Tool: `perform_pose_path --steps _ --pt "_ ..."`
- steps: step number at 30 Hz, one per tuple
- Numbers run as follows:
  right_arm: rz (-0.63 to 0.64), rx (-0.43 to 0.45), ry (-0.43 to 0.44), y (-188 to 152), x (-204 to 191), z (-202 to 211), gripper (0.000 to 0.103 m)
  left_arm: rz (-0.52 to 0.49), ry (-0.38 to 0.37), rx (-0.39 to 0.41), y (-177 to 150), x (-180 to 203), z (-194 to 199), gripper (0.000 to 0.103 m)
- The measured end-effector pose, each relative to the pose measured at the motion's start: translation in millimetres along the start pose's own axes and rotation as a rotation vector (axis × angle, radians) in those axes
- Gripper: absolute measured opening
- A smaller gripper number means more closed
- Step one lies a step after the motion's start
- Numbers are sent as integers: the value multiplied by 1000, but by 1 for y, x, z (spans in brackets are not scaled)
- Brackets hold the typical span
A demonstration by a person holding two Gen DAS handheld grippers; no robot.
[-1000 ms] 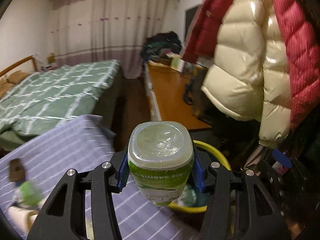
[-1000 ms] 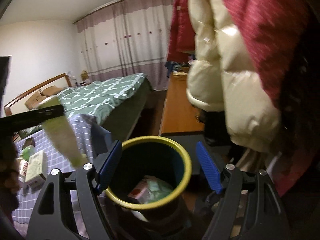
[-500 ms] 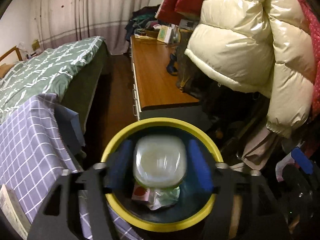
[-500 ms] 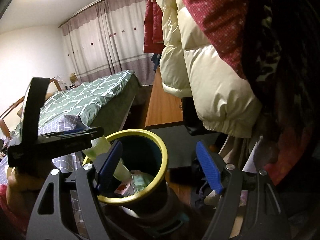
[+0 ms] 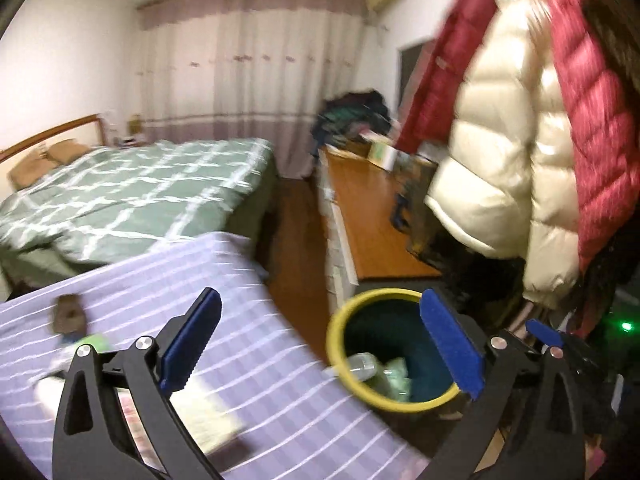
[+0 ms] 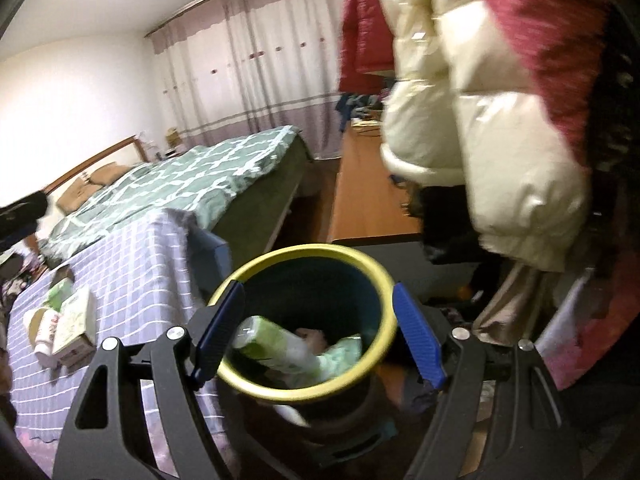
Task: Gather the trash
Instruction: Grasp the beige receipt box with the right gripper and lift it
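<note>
Now both grippers gape empty (left [image 5: 320, 344] just opened); bottle [image 6: 276, 346] in bin [image 6: 384, 280].

Worktop [image 6: 132, 280]: covered by a purple cloth with white grid lines, at the near left.
On the worktop: a flat box [image 6: 76, 328] with a white tub [image 6: 40, 332] just beside it on its left, and a green packet [image 6: 60, 292] just beyond them.
Bed [image 6: 192, 176]: beyond the worktop, under a green checked cover.
Floor [image 5: 296, 264]: brown wood; the yellow-rimmed bin [image 6: 372, 272] stands at the worktop's right edge.
</note>
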State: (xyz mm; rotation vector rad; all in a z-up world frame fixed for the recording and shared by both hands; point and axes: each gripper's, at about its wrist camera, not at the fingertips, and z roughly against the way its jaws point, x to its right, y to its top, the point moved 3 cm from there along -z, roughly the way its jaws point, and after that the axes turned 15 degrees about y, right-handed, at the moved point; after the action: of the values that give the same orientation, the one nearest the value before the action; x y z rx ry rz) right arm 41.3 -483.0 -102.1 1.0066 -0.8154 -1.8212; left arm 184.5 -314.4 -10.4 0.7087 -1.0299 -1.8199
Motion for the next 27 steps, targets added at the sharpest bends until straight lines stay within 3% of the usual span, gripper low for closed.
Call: perform_pose_path --steps 5,12,17,19,23,27 --pt "45 -38 99 0 -46 -18 72 138 158 24 -13 -112 36 98" --pt "170 -68 235 11 -138 -44 72 269 512 57 -65 -269 72 98" --pt "236 -93 345 17 -205 -61 72 346 691 60 -106 -345 77 98" --pt "259 -121 402 17 -235 -73 72 380 727 41 -123 -364 76 98" --pt "286 -184 457 14 -276 -101 72 441 722 2 -134 -384 74 98" --pt "295 -273 478 7 -303 -137 72 425 717 8 -135 -375 72 98"
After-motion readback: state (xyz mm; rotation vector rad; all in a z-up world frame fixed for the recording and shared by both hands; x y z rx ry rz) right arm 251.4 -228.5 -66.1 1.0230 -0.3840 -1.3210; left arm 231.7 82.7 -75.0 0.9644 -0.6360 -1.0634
